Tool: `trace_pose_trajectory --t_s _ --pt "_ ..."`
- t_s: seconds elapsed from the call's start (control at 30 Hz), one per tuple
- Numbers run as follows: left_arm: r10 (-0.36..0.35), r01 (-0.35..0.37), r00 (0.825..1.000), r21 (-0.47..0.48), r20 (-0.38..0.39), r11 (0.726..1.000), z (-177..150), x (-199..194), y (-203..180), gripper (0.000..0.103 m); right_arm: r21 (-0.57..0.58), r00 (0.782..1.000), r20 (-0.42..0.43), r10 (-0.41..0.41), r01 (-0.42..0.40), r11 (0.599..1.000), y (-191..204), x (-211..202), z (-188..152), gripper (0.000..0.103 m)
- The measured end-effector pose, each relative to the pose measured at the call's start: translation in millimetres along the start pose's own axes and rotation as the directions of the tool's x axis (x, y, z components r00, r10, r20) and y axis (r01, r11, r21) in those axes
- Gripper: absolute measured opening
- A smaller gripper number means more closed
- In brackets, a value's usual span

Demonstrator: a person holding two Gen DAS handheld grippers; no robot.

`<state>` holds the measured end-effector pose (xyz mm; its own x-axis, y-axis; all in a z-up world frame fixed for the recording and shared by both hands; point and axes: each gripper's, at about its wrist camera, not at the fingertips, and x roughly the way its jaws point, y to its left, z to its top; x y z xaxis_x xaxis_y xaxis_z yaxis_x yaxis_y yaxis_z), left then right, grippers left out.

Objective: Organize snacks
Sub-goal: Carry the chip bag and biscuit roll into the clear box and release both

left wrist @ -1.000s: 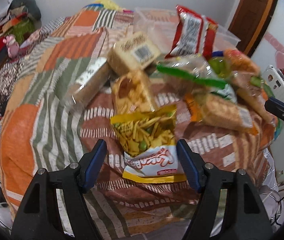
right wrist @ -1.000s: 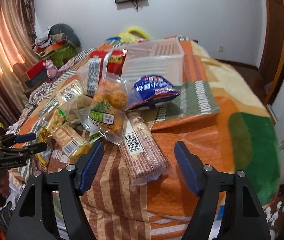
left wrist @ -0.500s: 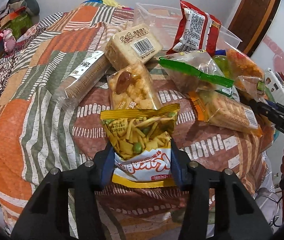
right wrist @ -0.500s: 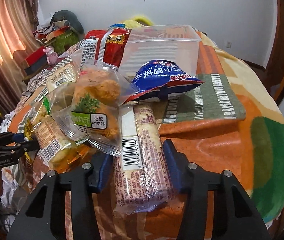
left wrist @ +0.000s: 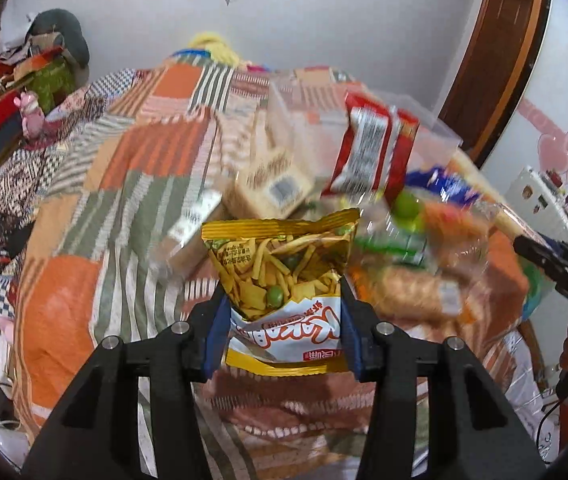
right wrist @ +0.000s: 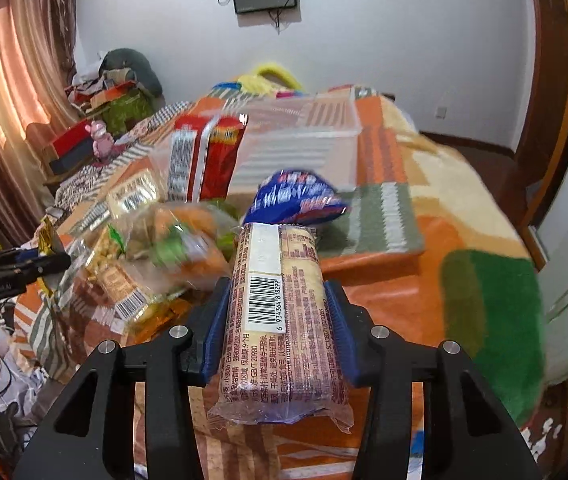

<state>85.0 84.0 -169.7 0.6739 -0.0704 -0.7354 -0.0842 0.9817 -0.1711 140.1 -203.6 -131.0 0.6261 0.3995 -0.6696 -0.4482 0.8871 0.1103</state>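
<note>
Fingers of the left gripper (left wrist: pixel 281 322) clamp the lower half of a yellow-and-white plastic bag of mixed crunchy snacks (left wrist: pixel 279 280), which stands upright between them above the patchwork bedspread (left wrist: pixel 123 184). Beyond it lie a blurred heap of packets, a red foil snack bag (left wrist: pixel 372 152) and a clear plastic bin (left wrist: pixel 432 136).

Right gripper (right wrist: pixel 277 320) squeezes a long clear-wrapped biscuit pack with a barcode (right wrist: pixel 275 308), lengthwise between its fingers. Ahead sits a blue crisp bag (right wrist: pixel 296 198); left of it, the blurred packets.
</note>
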Motion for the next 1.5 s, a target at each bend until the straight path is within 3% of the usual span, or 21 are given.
trace_pose_trajectory --t_s 0.4,0.73,0.9,1.17,1.5 --pt "-0.033 0.029 0.991 0.034 0.130 0.999 72.6 -7.3 -23.8 0.048 0.002 0.985 0.169 -0.027 0.027 1.000 -2.6 -16.8 51.7 0.043" --pt "-0.019 0.008 0.986 0.067 0.168 0.998 131.4 19.9 -41.7 0.048 -0.012 0.973 0.231 -0.025 0.029 1.000 0.1 6.5 91.4 0.043" --pt "0.002 -0.008 0.988 0.038 0.152 0.999 156.6 47.5 -38.7 0.048 -0.014 0.968 0.248 -0.024 0.029 1.000 2.2 20.5 109.1 0.043" --pt "0.025 -0.027 0.995 0.013 0.097 1.000 184.4 100.3 -34.2 0.048 -0.019 0.975 0.222 -0.027 0.032 0.999 0.2 56.0 121.4 0.043" --pt "0.005 -0.005 1.000 0.024 0.002 1.000 200.1 151.0 -38.8 0.048 -0.032 0.995 0.085 -0.051 0.054 0.998 -14.0 111.9 130.3 0.043"
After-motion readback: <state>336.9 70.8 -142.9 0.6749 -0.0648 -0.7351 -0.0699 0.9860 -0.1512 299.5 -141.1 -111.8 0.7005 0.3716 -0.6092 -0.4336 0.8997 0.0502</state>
